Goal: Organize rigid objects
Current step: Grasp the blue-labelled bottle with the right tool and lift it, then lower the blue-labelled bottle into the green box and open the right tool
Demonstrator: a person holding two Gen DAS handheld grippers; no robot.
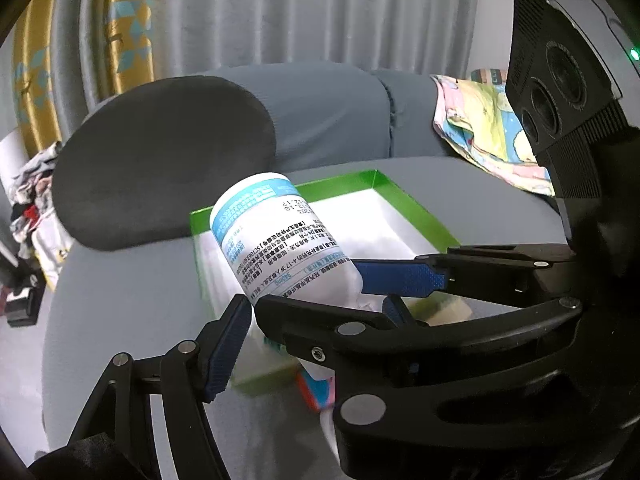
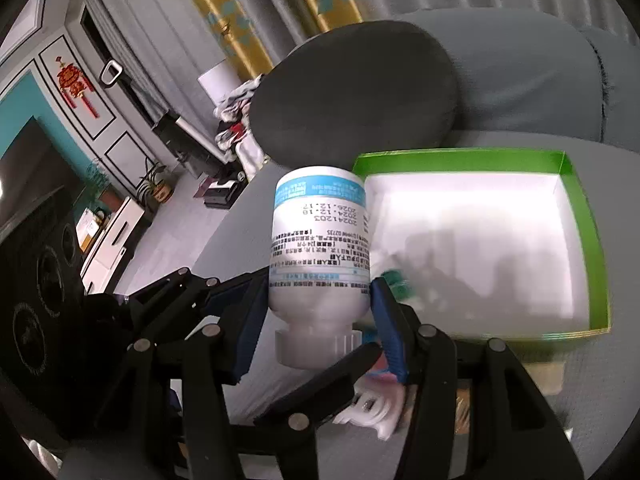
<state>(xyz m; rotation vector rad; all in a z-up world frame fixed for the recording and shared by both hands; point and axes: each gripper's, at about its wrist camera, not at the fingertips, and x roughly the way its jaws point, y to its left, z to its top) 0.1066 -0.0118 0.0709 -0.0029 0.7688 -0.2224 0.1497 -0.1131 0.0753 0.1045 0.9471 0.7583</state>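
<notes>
A white pill bottle (image 2: 320, 248) with a blue-banded label is held upside down, cap toward the camera, between the blue pads of my right gripper (image 2: 318, 312), which is shut on it. The bottle also shows in the left wrist view (image 1: 276, 236), with the right gripper (image 1: 320, 292) clamping its lower end. It hangs above the left edge of a green box (image 2: 576, 184) with a white inside, which lies on the grey sofa seat; the box also shows in the left wrist view (image 1: 416, 204). Only one blue pad (image 1: 224, 348) of my left gripper shows, touching nothing.
A dark round cushion (image 2: 352, 96) leans on the sofa back behind the box. A patterned cloth (image 1: 484, 128) lies on the seat at the right. Small packets (image 2: 376, 404) lie on the seat under the grippers. A cabinet and floor clutter stand at the left.
</notes>
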